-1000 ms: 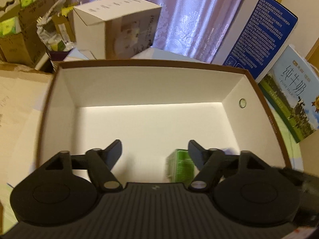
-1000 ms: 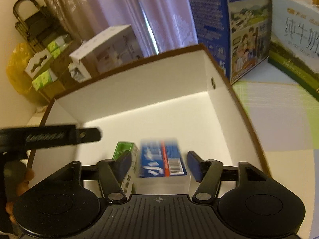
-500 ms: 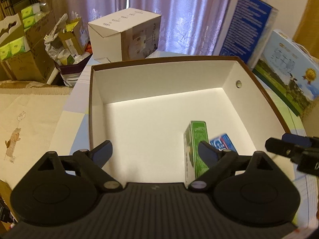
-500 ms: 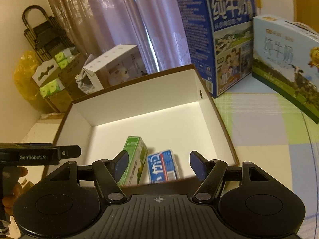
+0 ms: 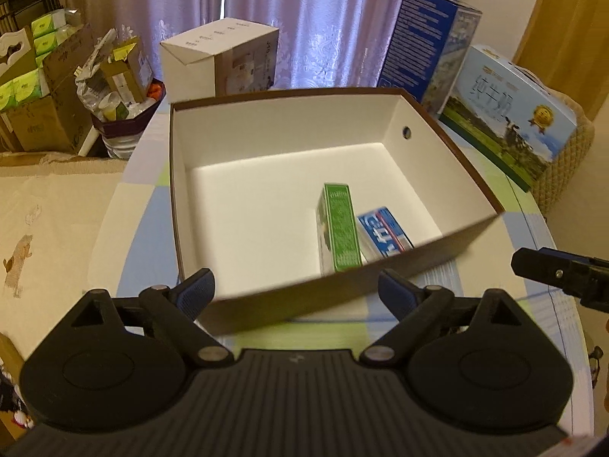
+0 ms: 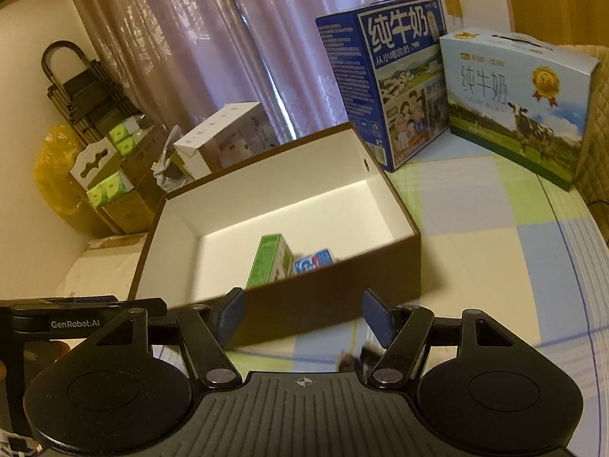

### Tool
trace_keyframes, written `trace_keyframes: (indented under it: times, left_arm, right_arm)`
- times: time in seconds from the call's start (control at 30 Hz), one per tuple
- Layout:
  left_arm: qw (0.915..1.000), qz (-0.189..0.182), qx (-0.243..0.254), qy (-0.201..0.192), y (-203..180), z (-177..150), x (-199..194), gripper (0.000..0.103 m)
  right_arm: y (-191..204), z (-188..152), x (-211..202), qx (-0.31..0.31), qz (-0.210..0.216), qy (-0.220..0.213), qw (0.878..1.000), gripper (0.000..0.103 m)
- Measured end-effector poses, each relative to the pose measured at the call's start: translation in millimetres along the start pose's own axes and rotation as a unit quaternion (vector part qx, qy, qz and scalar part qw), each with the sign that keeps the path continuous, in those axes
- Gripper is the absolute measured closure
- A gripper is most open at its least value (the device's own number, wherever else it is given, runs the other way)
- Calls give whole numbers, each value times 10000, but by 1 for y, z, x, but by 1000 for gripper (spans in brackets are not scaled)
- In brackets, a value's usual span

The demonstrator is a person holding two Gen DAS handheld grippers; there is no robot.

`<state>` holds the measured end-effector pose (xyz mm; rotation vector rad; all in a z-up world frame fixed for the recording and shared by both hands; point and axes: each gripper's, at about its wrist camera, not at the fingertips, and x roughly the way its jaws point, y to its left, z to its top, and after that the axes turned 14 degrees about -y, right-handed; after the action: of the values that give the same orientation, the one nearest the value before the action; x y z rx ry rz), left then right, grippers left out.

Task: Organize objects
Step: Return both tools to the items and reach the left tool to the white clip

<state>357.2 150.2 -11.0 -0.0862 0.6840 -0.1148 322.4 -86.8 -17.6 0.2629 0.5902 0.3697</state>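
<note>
Both claws released, empty: left gripper (image 5: 295,289), right gripper (image 6: 300,310). Green carton (image 5: 340,228), blue carton (image 5: 384,231) in brown-rimmed white box (image 5: 289,129): likely light, stiff; pinch across narrow sides.

Checked tablecloth (image 6: 495,251) carries brown box (image 6: 335,293), two milk cartons (image 6: 399,87)

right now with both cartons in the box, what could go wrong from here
1. The green carton stands on a narrow side beside the blue carton; a nudge may topple it.
2. The brown box sits near the table's edge by the left hand-held gripper, so pushing may slide it off.
3. Both cartons hug the near wall, partly hidden from the right hand-held gripper.
</note>
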Motion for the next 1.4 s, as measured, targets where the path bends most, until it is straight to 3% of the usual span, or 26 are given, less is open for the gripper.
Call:
trace_keyframes:
  times: [0.4,0.77,1.4]
  left_arm:
    - [9994,325,-98,5,-20,-39,-50,12]
    - [9980,539,-211,255,-51,-82,-83,12]
    - [9949,736,-190,665,-77,-127,-93,12]
  right_arm:
    - [-4,-19,-39,-369,332,136,9987,38]
    - [-15,-41,-72,-806,636,372,9940,38]
    - [-49,-72,-98,-841,599,879,9908,38]
